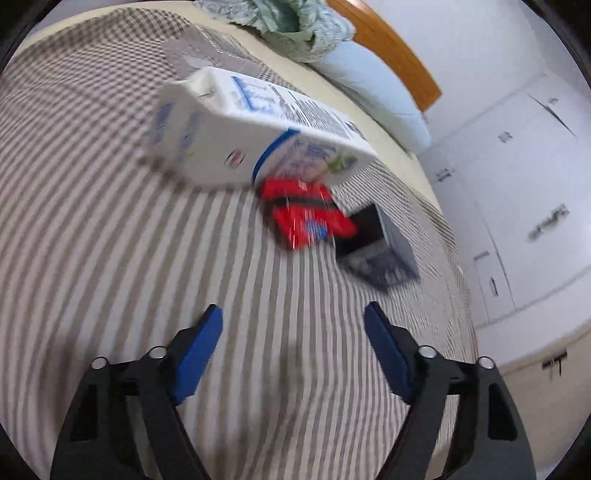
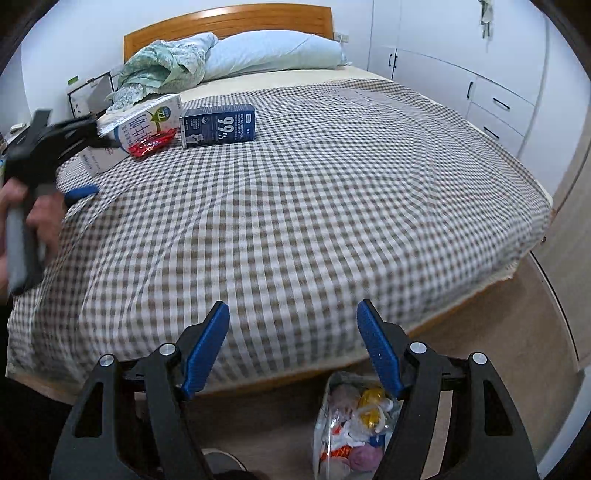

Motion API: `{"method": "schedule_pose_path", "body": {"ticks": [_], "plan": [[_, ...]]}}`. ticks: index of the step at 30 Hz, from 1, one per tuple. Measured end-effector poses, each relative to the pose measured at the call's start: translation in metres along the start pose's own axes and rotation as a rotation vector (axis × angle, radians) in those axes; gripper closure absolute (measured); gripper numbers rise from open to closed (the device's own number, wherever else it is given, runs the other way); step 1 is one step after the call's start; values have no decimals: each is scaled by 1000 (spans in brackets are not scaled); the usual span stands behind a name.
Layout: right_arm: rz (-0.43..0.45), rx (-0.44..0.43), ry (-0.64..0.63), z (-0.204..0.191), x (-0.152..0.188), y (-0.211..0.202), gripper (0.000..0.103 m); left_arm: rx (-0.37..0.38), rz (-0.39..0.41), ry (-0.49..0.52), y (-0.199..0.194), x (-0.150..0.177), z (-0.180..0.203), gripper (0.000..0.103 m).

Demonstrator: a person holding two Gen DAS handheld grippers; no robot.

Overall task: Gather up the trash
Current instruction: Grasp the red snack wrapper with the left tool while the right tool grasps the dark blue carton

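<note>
A white milk carton (image 1: 240,136) lies on its side on the checked bedspread (image 1: 110,258), blurred in the left wrist view. A red wrapper (image 1: 306,218) lies against its near end, and a dark blue box (image 1: 376,247) sits just right of that. My left gripper (image 1: 293,317) hovers short of them, open with nothing between its fingers. The right wrist view shows the same carton (image 2: 147,120), wrapper (image 2: 151,144) and blue box (image 2: 218,125) at the bed's far left, with a hand holding the left gripper (image 2: 96,166) beside them. My right gripper (image 2: 293,314) stands open and empty over the bed's near edge.
A clear plastic bag (image 2: 354,424) holding several pieces of trash stands on the floor below the right gripper. A pale blue pillow (image 2: 273,51) and a crumpled green blanket (image 2: 166,62) lie by the wooden headboard (image 2: 229,22). White cabinets (image 2: 480,92) line the right wall.
</note>
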State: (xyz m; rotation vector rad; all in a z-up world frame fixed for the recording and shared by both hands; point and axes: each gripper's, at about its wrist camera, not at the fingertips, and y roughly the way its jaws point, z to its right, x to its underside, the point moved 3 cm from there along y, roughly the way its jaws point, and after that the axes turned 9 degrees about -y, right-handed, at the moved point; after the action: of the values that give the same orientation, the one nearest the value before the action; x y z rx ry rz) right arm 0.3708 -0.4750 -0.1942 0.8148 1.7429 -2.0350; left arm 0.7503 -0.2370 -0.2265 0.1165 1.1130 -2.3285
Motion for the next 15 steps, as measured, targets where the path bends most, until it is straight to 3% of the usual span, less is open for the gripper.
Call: {"method": "schedule_pose_path", "body": {"ticks": [4, 7, 10, 12, 13, 15], "plan": [[-9, 16, -45, -4, -24, 16, 34, -62, 18, -45, 45, -36, 13, 41], [-6, 43, -115, -6, -46, 27, 34, -110, 47, -11, 66, -48, 22, 44], [15, 41, -245, -9, -88, 44, 34, -222, 115, 98, 74, -42, 34, 72], [25, -19, -338, -13, -115, 55, 34, -192, 105, 103, 72, -41, 37, 90], [35, -46, -432, -18, -133, 62, 33, -179, 99, 98, 71, -42, 38, 93], [24, -57, -674, -35, -171, 81, 22, -185, 114, 128, 64, -44, 44, 100]]}}
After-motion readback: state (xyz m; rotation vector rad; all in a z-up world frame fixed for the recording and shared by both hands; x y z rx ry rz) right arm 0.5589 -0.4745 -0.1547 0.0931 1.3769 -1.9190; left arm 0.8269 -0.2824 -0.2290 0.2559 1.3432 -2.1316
